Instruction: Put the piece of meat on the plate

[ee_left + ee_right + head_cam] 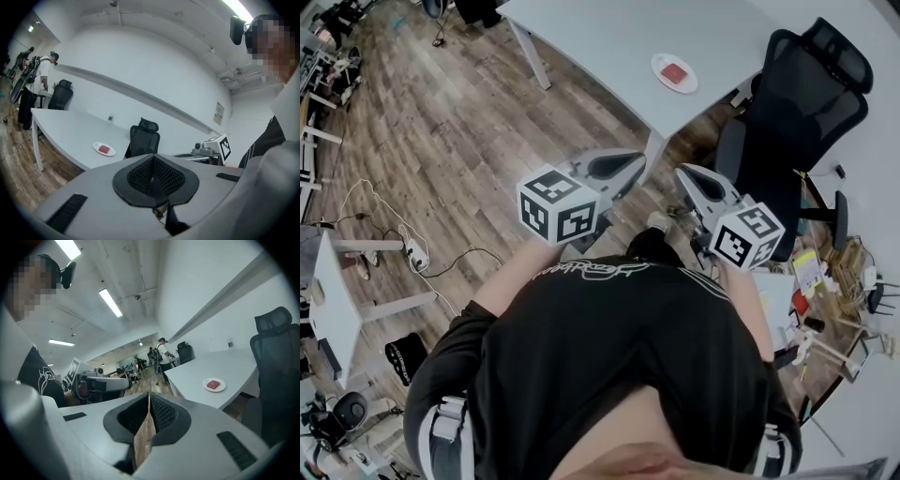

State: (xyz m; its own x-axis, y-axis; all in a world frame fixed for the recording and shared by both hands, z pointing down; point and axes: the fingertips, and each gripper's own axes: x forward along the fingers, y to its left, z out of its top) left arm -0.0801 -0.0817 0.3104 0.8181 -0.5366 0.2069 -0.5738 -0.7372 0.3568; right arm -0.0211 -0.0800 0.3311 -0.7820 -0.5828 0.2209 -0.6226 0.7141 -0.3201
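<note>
A red piece of meat (676, 71) lies on a small white plate (662, 62) near the front edge of the long white table (600, 37). The meat (106, 149) and the plate (98, 147) also show in the left gripper view, and the meat (213, 385) on the plate (221, 386) shows in the right gripper view. My left gripper (628, 163) and right gripper (686, 174) hang side by side over the floor, well short of the table. Both point toward it. The left gripper (153, 157) is shut and empty. The right gripper (149, 396) is shut with nothing held.
A black office chair (787, 122) stands at the table, right of the plate. A table leg (653, 150) is just ahead of the grippers. Cables and a power strip (414, 251) lie on the wooden floor to the left. People stand far down the room (161, 352).
</note>
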